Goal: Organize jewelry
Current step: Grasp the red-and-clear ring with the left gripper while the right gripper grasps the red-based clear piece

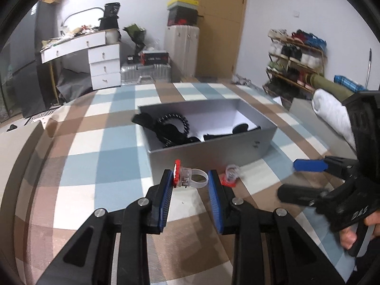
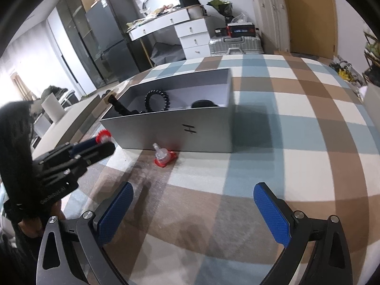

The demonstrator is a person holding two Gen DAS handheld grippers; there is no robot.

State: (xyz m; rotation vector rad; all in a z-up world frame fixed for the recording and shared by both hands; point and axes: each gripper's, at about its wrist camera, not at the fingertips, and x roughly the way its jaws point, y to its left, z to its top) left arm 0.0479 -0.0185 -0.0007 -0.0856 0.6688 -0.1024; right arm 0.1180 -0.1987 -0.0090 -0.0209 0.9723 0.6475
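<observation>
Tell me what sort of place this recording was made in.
Most likely a lived-in home, perhaps a bedroom or studio flat. A shoe rack full of shoes stands by the wall, suitcases sit beside a white drawer unit, and a tall fridge stands further back.

A: What colours does the cloth on the desk (image 2: 296, 123) show?

B: A check of pale blue, cream and brown squares. The box (image 1: 209, 152) is silver-grey outside, white within, with a small black mark on its near wall.

A: And inside it?

B: Black pieces, among them a black coiled band (image 2: 156, 101).

A: The rings?

B: The ring in the left tongs (image 1: 190, 178) is clear plastic with a red top; the one by the box's near wall (image 2: 163, 158) looks the same, though blurred.

A: The tongs?

B: Black arms, blue ribbed pads (image 2: 270, 210).
</observation>
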